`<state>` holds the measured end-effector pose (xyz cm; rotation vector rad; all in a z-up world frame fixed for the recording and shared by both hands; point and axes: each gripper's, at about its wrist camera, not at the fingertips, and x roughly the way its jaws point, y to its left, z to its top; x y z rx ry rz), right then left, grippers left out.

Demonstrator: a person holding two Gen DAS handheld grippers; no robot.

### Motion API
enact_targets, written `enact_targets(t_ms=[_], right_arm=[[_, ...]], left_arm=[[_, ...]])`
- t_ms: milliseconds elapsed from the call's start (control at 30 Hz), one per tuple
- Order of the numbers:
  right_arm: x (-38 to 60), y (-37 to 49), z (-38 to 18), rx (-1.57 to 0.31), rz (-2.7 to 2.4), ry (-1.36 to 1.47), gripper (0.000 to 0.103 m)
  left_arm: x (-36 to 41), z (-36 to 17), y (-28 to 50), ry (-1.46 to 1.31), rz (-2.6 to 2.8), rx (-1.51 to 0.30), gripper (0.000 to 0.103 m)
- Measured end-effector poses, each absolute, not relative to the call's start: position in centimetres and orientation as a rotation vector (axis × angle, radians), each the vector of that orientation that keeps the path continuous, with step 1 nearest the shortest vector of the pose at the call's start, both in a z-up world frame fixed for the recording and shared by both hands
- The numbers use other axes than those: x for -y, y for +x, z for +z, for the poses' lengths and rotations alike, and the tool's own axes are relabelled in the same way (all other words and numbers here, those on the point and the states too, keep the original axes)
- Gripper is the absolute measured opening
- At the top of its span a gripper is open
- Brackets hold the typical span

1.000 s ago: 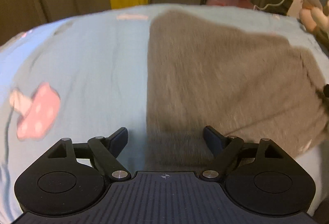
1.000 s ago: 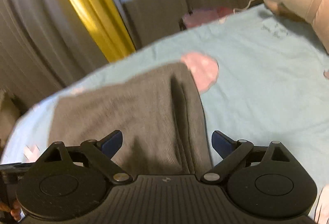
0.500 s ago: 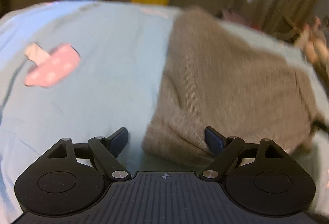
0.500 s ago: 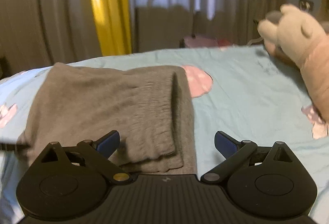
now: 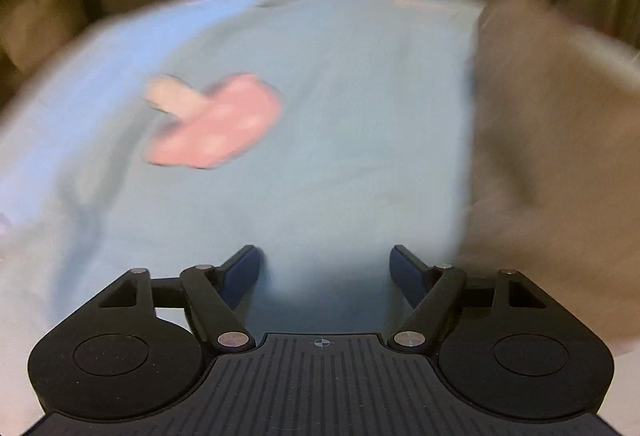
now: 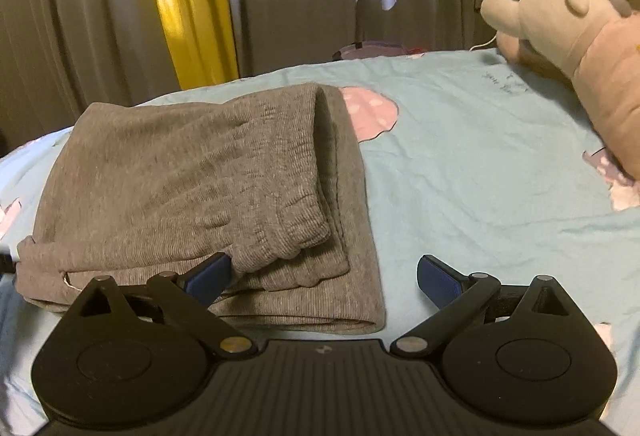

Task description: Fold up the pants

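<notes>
My left gripper [image 5: 325, 268] has swung off the pants [image 6: 192, 204] onto bare sheet [image 5: 340, 124], its jaws just narrowing slightly yet empty, my right gripper [image 6: 323, 278] spread empty above the pants, which look fully folded.

Plush toy [image 6: 568, 24] on light-blue bedsheet [image 6: 480, 172]; yellow curtain [image 6: 188, 0] behind.
</notes>
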<state>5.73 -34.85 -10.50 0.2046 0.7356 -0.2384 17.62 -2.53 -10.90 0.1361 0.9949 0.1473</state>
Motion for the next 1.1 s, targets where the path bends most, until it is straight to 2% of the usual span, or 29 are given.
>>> enact_targets(t_ms=[33, 133, 267, 433, 567, 667, 800, 967, 1100], right_arm=[[34.6, 5.4, -9.9, -0.728, -0.247, 0.205, 0.099], [34.4, 5.1, -8.4, -0.680, -0.259, 0.211, 0.099], [33.5, 5.6, -7.5, -0.654, -0.227, 0.221, 0.099], [32.3, 7.9, -9.9, -0.772, -0.296, 0.045, 0.099], [34.0, 6.3, -9.4, -0.748, -0.290, 0.190, 0.099], [33.4, 4.5, -9.2, -0.736, -0.300, 0.129, 0.099], [31.5, 2.7, -10.2, -0.842, -0.242, 0.056, 0.099], [29.1, -0.1, -7.7, -0.735, -0.302, 0.066, 0.099], [27.2, -1.3, -7.8, -0.811, -0.209, 0.060, 0.099]], left_arm=[[2.5, -10.6, 17.2, 0.122, 0.142, -0.972, 0.079], [2.0, -9.1, 15.5, 0.006, 0.099, -0.913, 0.078], [3.4, -7.1, 14.0, -0.045, 0.032, -0.802, 0.085], [6.4, -9.1, 15.4, 0.164, 0.039, -0.887, 0.096], [5.4, -7.4, 14.6, 0.149, 0.026, -0.863, 0.095], [4.6, -7.1, 13.5, 0.188, -0.058, -0.878, 0.095], [4.0, -7.8, 10.7, 0.229, -0.138, -0.940, 0.095], [3.3, -7.7, 7.0, 0.116, -0.173, -0.984, 0.095], [3.3, -6.4, 4.6, 0.057, -0.225, -0.927, 0.096]])
